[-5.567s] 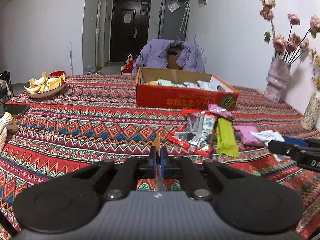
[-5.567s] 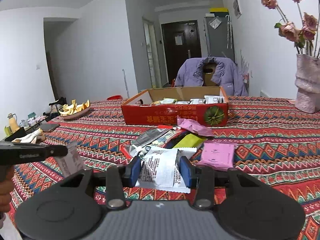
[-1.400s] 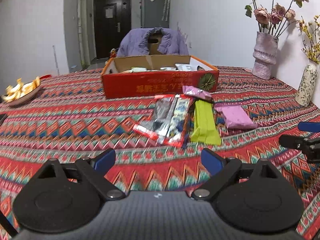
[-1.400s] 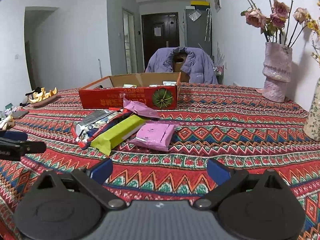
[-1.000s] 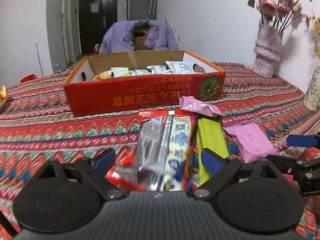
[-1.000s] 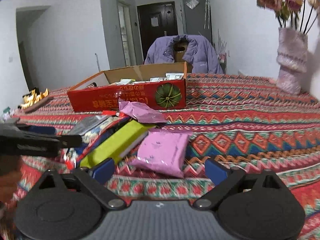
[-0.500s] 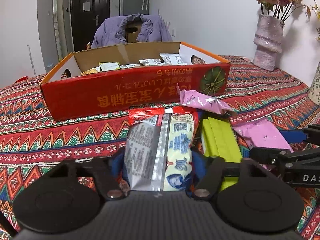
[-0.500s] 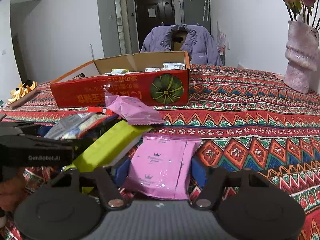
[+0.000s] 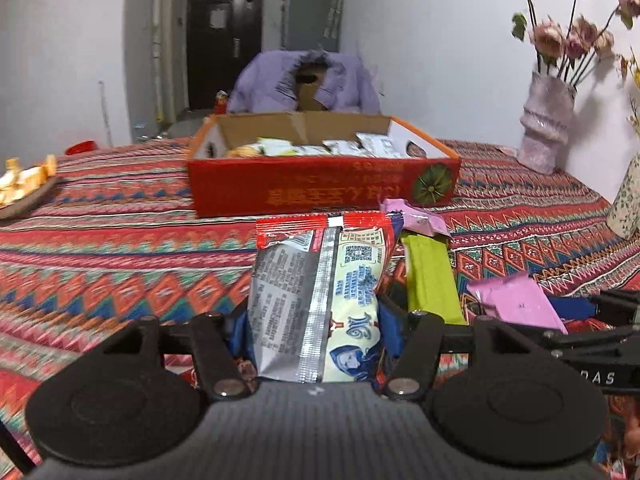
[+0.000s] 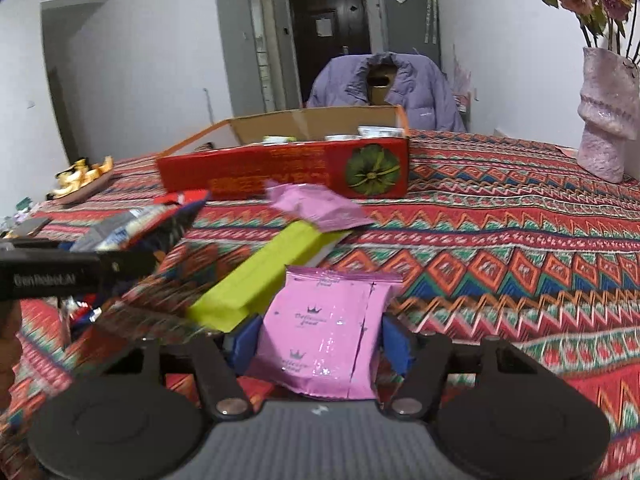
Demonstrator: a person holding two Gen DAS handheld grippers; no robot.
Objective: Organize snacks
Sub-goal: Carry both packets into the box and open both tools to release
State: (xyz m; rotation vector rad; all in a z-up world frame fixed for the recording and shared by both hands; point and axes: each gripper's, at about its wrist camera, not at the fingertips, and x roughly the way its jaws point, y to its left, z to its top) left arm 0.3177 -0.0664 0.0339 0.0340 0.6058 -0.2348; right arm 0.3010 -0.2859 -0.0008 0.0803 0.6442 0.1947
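Observation:
My left gripper [image 9: 312,334] is shut on a red and silver snack packet [image 9: 320,292] and holds it tilted up above the table. My right gripper [image 10: 320,340] is shut on a pink snack packet [image 10: 324,328], also raised. A red cardboard box [image 9: 320,188] with several snacks inside stands beyond them; it also shows in the right wrist view [image 10: 288,172]. A lime green bar [image 10: 264,276] and a second pink packet [image 10: 316,204] lie on the patterned tablecloth between grippers and box. The left gripper appears at the left of the right wrist view [image 10: 100,264].
A pink vase with flowers [image 9: 548,136] stands at the far right, a patterned vase [image 9: 628,204] at the right edge. A plate of orange peels [image 9: 24,192] sits far left. A chair with a purple jacket [image 9: 308,84] is behind the box.
Both grippers moved forward over the snacks and closed, left on the red and silver packet, right on the pink one. Both packets are now lifted off the cloth.

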